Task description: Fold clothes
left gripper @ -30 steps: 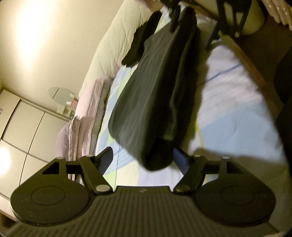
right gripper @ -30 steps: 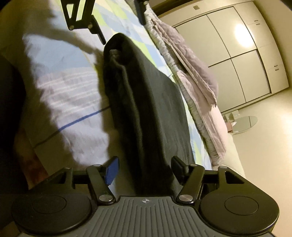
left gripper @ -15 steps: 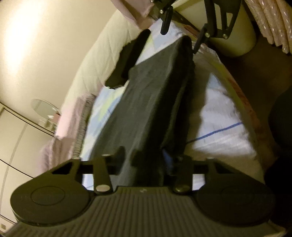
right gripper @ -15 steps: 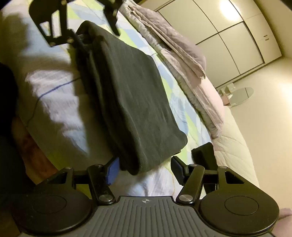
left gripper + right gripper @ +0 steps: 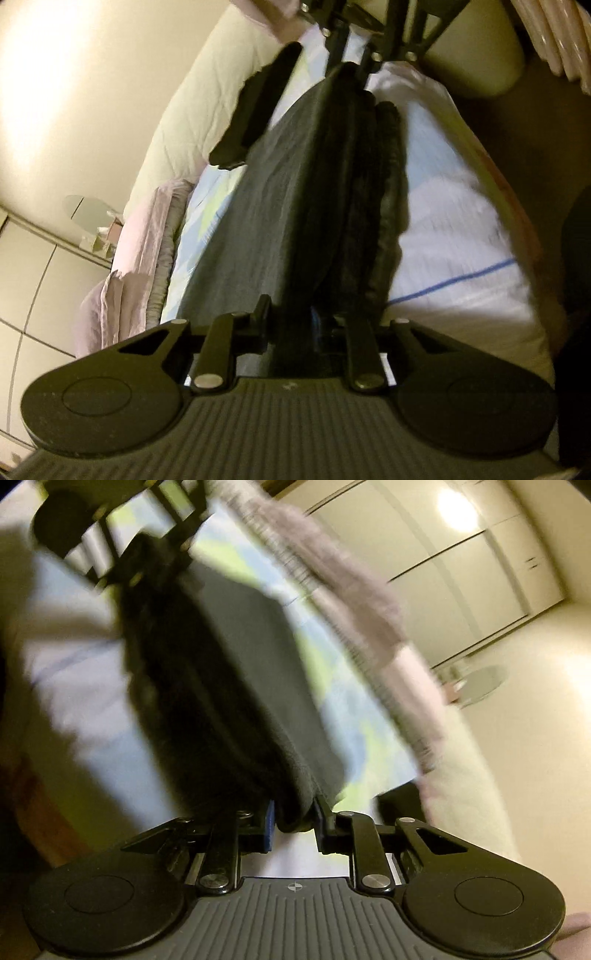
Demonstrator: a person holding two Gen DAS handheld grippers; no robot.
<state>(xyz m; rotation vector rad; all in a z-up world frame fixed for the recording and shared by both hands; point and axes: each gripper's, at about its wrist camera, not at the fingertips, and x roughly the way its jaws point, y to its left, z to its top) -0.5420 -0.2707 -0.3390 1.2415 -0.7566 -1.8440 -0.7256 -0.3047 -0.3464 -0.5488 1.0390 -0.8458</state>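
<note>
The dark garment (image 5: 295, 206) is folded into a long, thick band and lies over the bed (image 5: 450, 221), stretched between the two grippers. The left gripper (image 5: 290, 321) has its fingers drawn together on one end of the garment; the cloth passes between them and fills the gap. The right gripper (image 5: 293, 821) is clamped on the other end, with a rounded fold of cloth pinched between the blue pad (image 5: 269, 825) and the opposite finger.

In the left wrist view, the right gripper (image 5: 354, 70) shows at the top, at the far end of the garment. In the right wrist view, the left gripper (image 5: 147, 565) shows at the upper left in the same way (this view is much blurred, so fine details are not clear there).

The sheet on the bed is white with blue and light green patches and a thin blue line (image 5: 454, 280). A second dark piece of cloth (image 5: 255, 114) lies on the bed beside the garment, toward the pale quilt (image 5: 192, 114). A pink-grey blanket (image 5: 136, 266) lies along the far edge of the bed, and white wardrobe doors (image 5: 476, 572) stand behind it.
</note>
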